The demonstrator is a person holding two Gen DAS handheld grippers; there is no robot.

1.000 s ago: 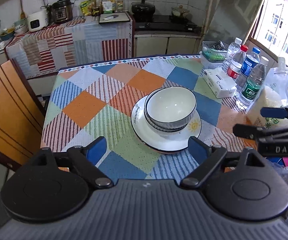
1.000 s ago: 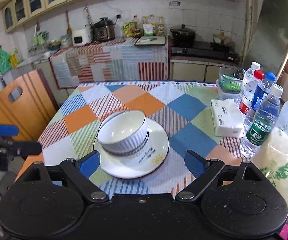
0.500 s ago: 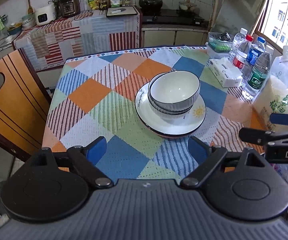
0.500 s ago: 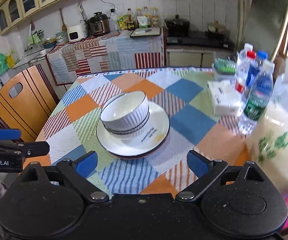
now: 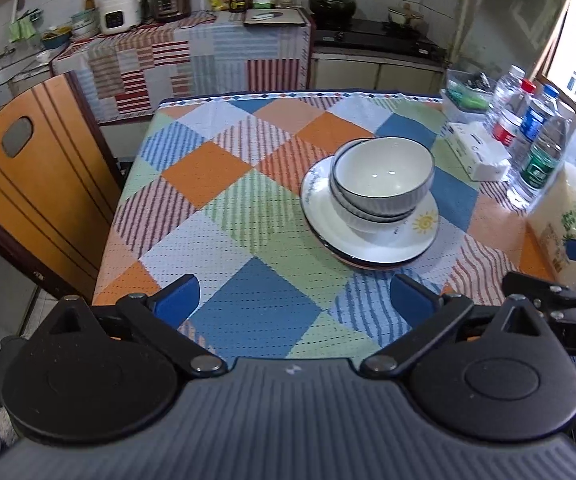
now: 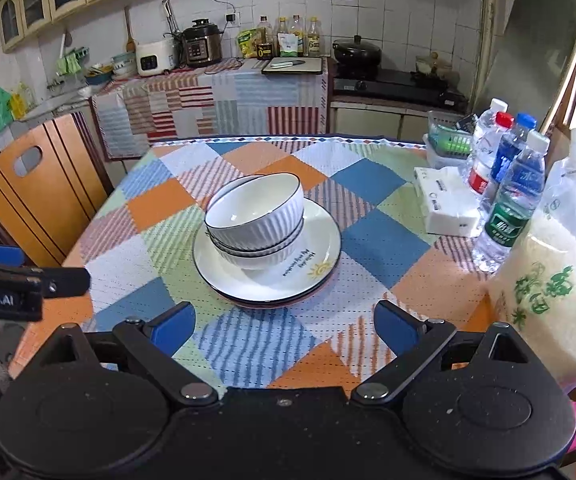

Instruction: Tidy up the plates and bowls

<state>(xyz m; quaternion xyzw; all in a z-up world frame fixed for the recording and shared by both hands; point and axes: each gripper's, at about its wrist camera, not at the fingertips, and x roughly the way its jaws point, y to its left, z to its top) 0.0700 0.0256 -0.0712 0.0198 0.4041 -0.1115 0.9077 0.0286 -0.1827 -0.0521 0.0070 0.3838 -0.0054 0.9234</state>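
Left wrist view looks down over a table (image 5: pixel 248 216) covered in a patchwork cloth, and the stack of plates (image 5: pixel 371 240) serves as the landmark. Two ribbed white bowls (image 5: pixel 383 180) sit nested on top of the plates, the upper one tilted slightly and shifted off centre of the lower. The top plate carries a small sun drawing on its rim. The left gripper (image 5: pixel 293 298) hangs at the near edge of the table, short of the plates and to their near left, its blue fingers (image 5: pixel 178 300) spread wide with nothing between them. The right gripper (image 5: pixel 567 280) shows at the frame's right edge, near the plates' right side, seen only from the side here.

From the right wrist view, the same plates (image 6: pixel 268 276) lie straight ahead with the bowls (image 6: pixel 256 216) on them. The right gripper (image 6: pixel 286 326) also stands wide apart and empty, held back from the plates at the near table edge. The left gripper (image 6: pixel 28 280) juts in from the left, well to the left of the plates.

Right of the plates stand a tissue pack (image 6: pixel 445 204), then three water bottles (image 6: pixel 515 200) and a bag of rice (image 6: pixel 551 292). A green basket (image 6: pixel 449 142) sits beyond the tissue pack. A wooden chair (image 6: pixel 36 192) stands to the left of the plates, off the table. Far behind the plates, a counter (image 6: pixel 216 100) holds cookers and oil bottles.
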